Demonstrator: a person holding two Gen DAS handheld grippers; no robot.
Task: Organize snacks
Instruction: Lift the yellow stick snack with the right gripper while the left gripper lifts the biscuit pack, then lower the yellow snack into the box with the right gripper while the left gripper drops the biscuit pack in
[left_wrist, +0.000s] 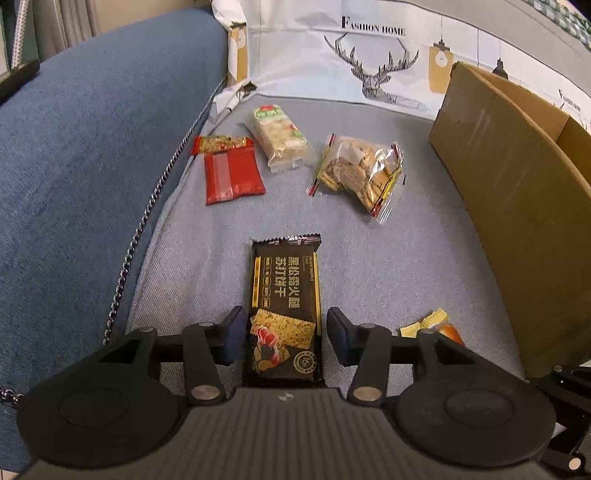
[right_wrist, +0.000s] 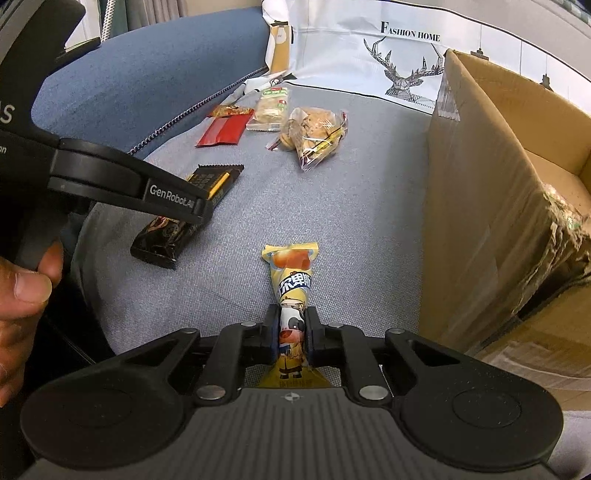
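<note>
A black cracker pack (left_wrist: 284, 291) lies lengthwise on the grey seat cushion (left_wrist: 388, 258). My left gripper (left_wrist: 285, 317) straddles its near end, open, with a thin gap at each pad. In the right wrist view the same pack (right_wrist: 162, 240) pokes out under one of the left gripper's fingers (right_wrist: 173, 199). My right gripper (right_wrist: 291, 332) is shut on a yellow snack packet (right_wrist: 293, 284) with a cartoon cow, pinching its middle while its far end rests on the cushion. That packet's tip (left_wrist: 428, 325) shows beside the left gripper.
Farther back lie a red packet (left_wrist: 232, 173), a small nut bar (left_wrist: 221, 144), a rice-cracker pack (left_wrist: 280, 136) and a clear biscuit bag (left_wrist: 358, 170). An open cardboard box (right_wrist: 480, 184) stands at right. A blue armrest (left_wrist: 92, 147) rises left. A hand (right_wrist: 18, 295) holds the left gripper.
</note>
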